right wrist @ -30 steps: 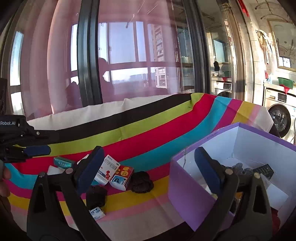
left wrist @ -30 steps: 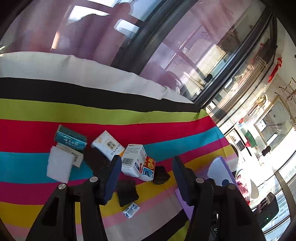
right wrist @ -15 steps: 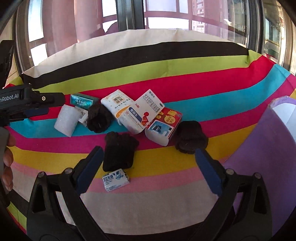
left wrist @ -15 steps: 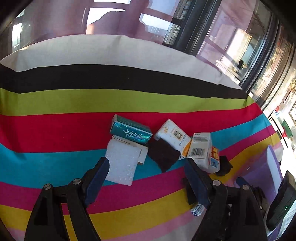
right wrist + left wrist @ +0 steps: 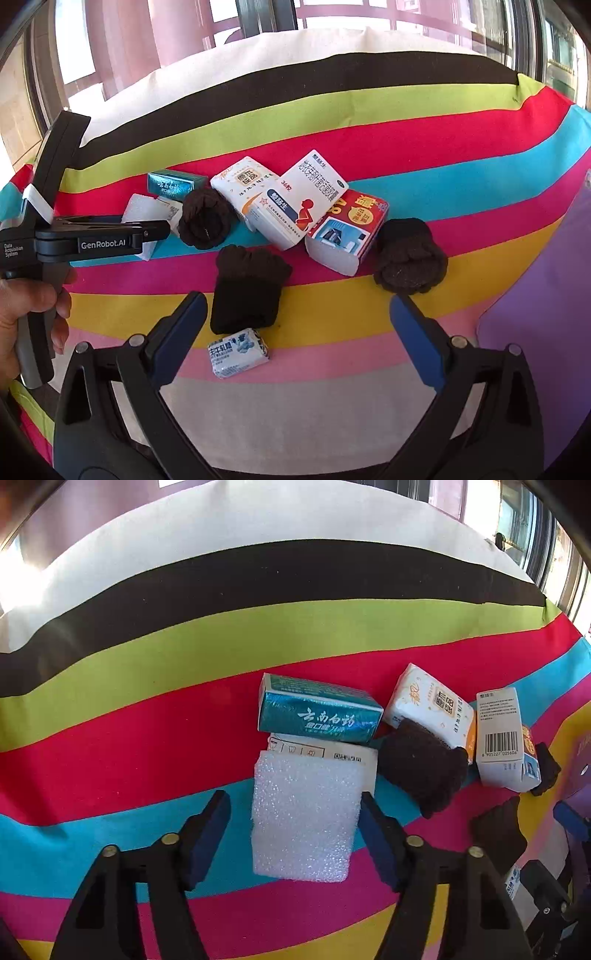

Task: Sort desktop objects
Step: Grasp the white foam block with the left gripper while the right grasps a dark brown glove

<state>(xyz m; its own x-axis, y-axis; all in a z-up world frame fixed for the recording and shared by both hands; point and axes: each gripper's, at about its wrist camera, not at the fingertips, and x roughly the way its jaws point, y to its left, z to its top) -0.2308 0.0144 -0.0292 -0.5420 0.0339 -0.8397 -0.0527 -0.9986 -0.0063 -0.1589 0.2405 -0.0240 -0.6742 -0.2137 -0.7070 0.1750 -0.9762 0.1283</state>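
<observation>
A white foam block point(image 5: 303, 816) lies on the striped cloth. My left gripper point(image 5: 293, 819) is open, one finger on each side of the block, the right pad close to its edge. Behind the block lie a flat white box point(image 5: 332, 751) and a teal box point(image 5: 317, 716). My right gripper point(image 5: 295, 328) is open above a small white-blue packet point(image 5: 238, 352) and a dark folded sock point(image 5: 247, 291). In the right wrist view the left gripper point(image 5: 147, 230) covers part of the foam block point(image 5: 142, 212).
Further items lie on the cloth: a tissue pack point(image 5: 245, 184), a white medicine box point(image 5: 304, 199), a red and white box point(image 5: 347, 230), two rolled dark socks point(image 5: 205, 218) point(image 5: 410, 256). A purple box wall point(image 5: 543, 314) stands at the right.
My left gripper has swung left and come down close around the foam block. My right gripper has moved nearer to the packet and the folded sock. Both stay open.
</observation>
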